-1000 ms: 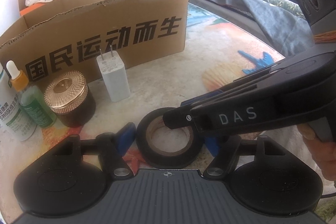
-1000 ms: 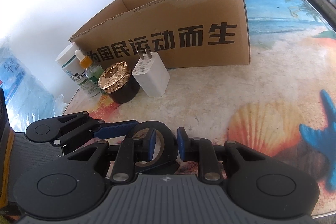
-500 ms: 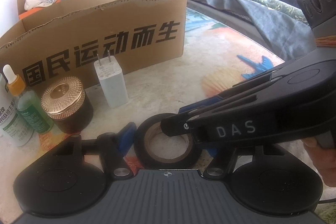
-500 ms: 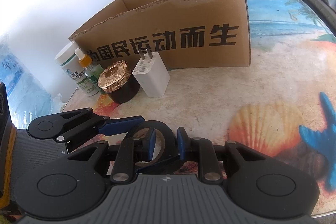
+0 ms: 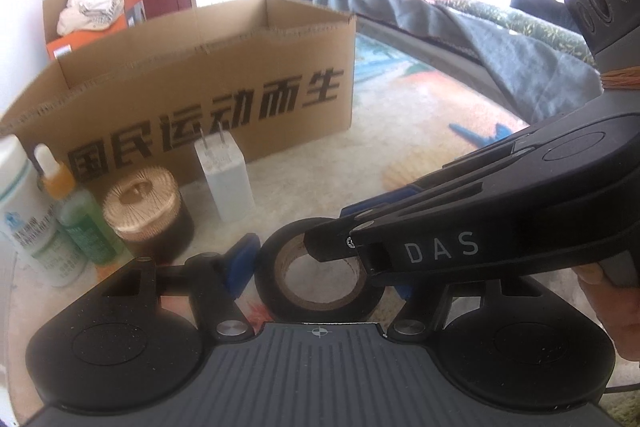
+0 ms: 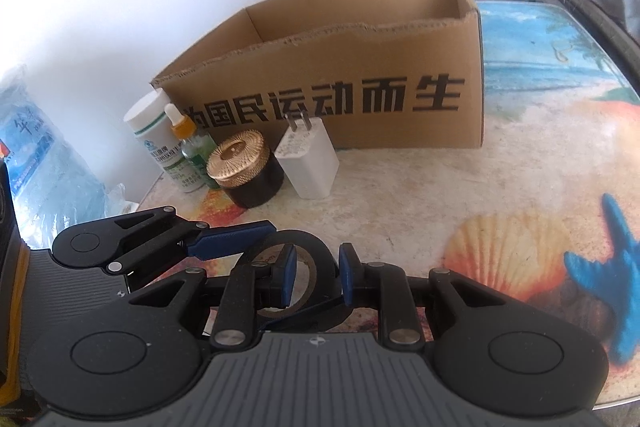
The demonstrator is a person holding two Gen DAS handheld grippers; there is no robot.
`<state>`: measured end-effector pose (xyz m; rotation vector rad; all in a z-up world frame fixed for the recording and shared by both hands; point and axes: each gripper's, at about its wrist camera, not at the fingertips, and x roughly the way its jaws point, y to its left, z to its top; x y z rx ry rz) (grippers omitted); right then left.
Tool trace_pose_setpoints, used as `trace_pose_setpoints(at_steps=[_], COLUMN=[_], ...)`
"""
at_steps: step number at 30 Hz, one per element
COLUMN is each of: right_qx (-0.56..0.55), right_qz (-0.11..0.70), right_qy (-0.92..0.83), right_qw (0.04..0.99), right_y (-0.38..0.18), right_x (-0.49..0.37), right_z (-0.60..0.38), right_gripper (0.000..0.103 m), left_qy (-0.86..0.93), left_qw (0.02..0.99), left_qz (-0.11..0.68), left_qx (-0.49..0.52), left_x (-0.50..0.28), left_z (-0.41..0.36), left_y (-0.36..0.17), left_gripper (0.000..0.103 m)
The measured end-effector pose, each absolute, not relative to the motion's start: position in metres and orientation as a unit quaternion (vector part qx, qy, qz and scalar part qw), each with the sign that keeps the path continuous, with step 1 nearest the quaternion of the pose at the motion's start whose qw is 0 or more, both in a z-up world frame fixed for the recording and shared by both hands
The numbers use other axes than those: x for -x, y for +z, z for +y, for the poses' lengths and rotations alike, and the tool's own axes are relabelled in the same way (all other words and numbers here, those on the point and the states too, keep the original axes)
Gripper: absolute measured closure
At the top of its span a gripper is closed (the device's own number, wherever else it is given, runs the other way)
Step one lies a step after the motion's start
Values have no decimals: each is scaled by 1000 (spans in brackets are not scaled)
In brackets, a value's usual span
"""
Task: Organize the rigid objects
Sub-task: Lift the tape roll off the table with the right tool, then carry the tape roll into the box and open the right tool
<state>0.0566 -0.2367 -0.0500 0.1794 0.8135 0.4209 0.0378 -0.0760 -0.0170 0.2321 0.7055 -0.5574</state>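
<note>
- Left wrist view: tape roll [image 5: 320,281] – black outer band, brown cardboard core, hollow centre – lies on the printed table [image 5: 400,155] between the left gripper [image 5: 322,267] fingers. Blue pads flank it, spread apart; whether they touch the roll is not clear.
- Right gripper [image 5: 332,247] reaches in from the right, its tip over the roll's ring wall. A hand [image 5: 608,307] shows at the right edge.
- Right wrist view: right gripper [image 6: 318,273] pads are clamped on the ring wall – one pad inside the hole, one outside.
- Behind: cardboard box [image 6: 360,83], open top; before it a white charger [image 6: 308,163], gold-lidded jar [image 6: 244,171], dropper bottle [image 6: 188,143], white bottle [image 6: 154,131].
</note>
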Motion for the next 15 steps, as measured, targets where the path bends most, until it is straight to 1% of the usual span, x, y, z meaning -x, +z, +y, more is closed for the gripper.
trace_pose_setpoints(at_steps=[9,15], right_qx=[-58,-35], right_qz=[333,295], right_qy=[229,253], right_qw=[913,921], right_y=[-5,31], right_x=[-49,-63], right_z=[-227,-217], right_gripper=[78,78], left_qy=[-249,-230], left_qw=[921,935], left_qz=[279,243], left_qx=[-110,-115], left_x=[-32,-45], left_z=[-63,-55], left_y=[27,58], left_gripper=[36,36])
